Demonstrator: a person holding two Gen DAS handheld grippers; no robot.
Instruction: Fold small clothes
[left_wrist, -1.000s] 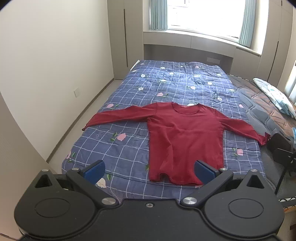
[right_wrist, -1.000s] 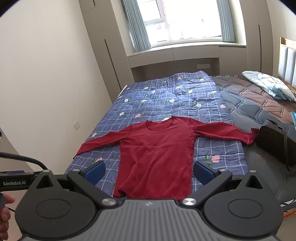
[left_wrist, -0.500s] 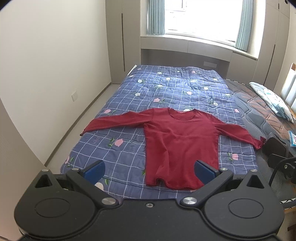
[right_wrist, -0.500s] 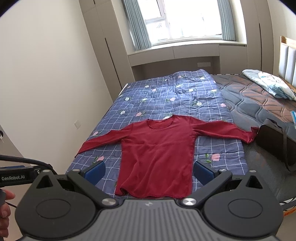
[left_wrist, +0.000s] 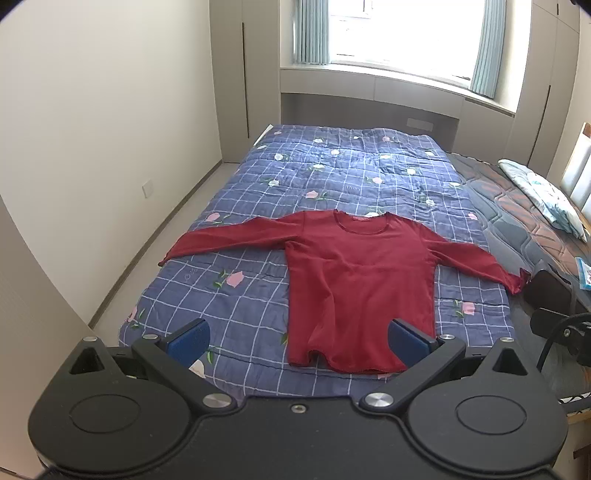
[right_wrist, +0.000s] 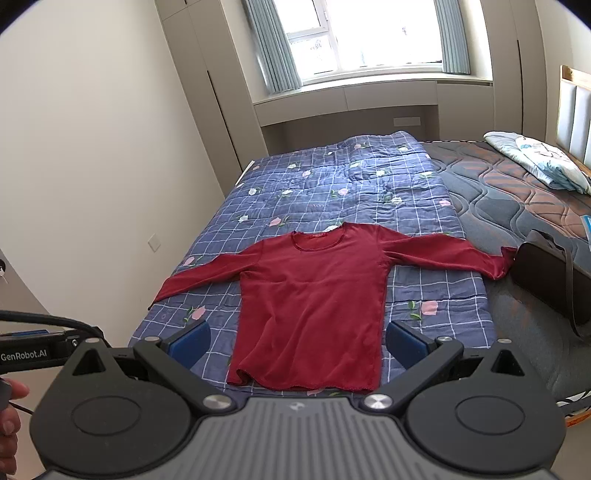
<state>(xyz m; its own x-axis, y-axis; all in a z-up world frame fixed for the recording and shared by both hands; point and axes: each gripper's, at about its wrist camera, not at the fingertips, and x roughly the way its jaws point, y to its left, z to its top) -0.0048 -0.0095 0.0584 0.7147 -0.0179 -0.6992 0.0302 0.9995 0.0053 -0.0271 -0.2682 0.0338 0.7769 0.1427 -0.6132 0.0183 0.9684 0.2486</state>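
Both cameras now sit higher and farther back from the bed than a second ago, so the shirt appears smaller and lower in each view; the shirt itself has not shifted.

Left gripper (left_wrist: 298, 341): jaws spread wide, holding nothing, well above the quilt (left_wrist: 258, 295). Right gripper (right_wrist: 297, 341): jaws likewise wide and empty.

Step in hand, as judged: approach for the first fold. Procedure, left to right:
1. Lower the left gripper to the left cuff (left_wrist: 173, 256), which lies near the quilt's left edge. Pinch only the sleeve fabric, not the quilt under it.
2. Carry the sleeve across the body, keeping it flat.
3. Repeat with the right gripper at the right cuff (right_wrist: 498, 266), which lies close to a dark bag (right_wrist: 550, 280); avoid snagging the strap.

The dark red long-sleeved shirt (left_wrist: 360, 280) lies face up on the near half of the blue checked quilt, neckline toward the window, sleeves spread outward and angled slightly down. The hem is wavy, and soft wrinkles run along the body.
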